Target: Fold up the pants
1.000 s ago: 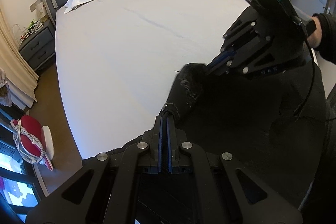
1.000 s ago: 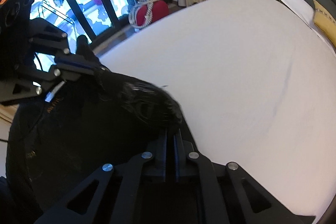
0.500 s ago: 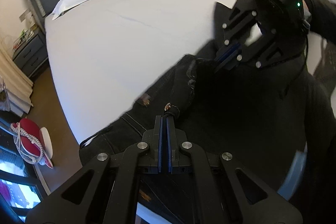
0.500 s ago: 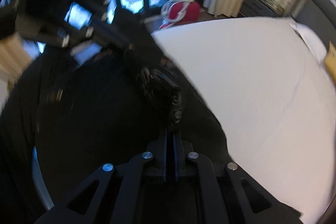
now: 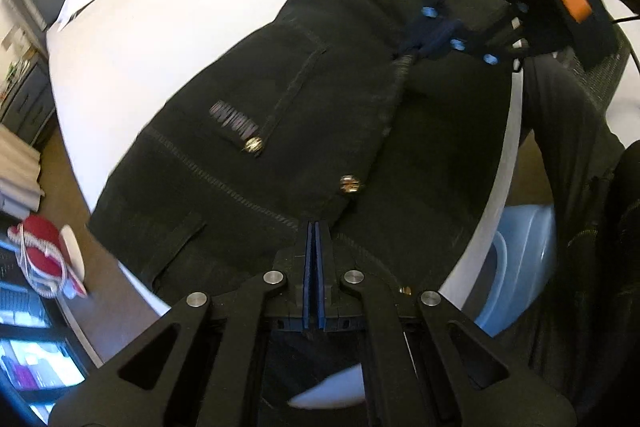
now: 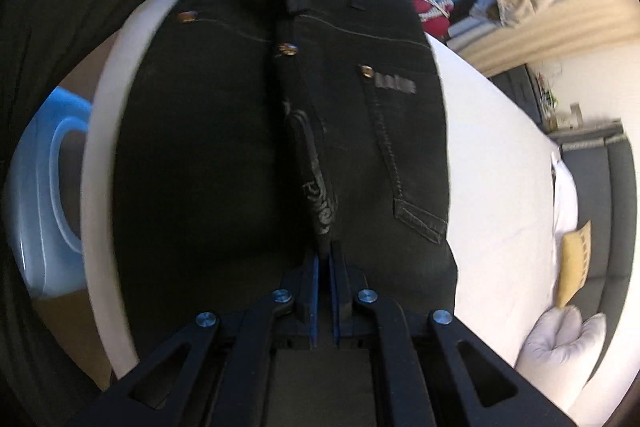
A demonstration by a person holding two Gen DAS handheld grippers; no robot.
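A wide bed with a smooth white sheet (image 5: 168, 27) is filling the room, and a pair of black denim pants (image 5: 280, 131) is lying spread across its near corner, the waistband end at the bed's edge and the legs running away over the sheet. Beside the bed a pale blue plastic basket (image 6: 36, 211) is sitting on the floor.

The left tongs (image 5: 314, 227) are pressing together on the waistband at the fly, just below a brass button (image 5: 349, 183). The right tongs (image 6: 323, 251) are pinching the fabric further down the centre seam, near the crotch, with only a narrow gap between their blue pads, so both are holding the pants along one middle line.

The denim is looking thick and fairly heavy, limp rather than stiff, with a matte surface that is unlikely to slip. Stitched seams, the waistband and pocket edges (image 6: 420, 219) are likely offering the firmest hold, since the doubled cloth there is resisting stretch and bunching.
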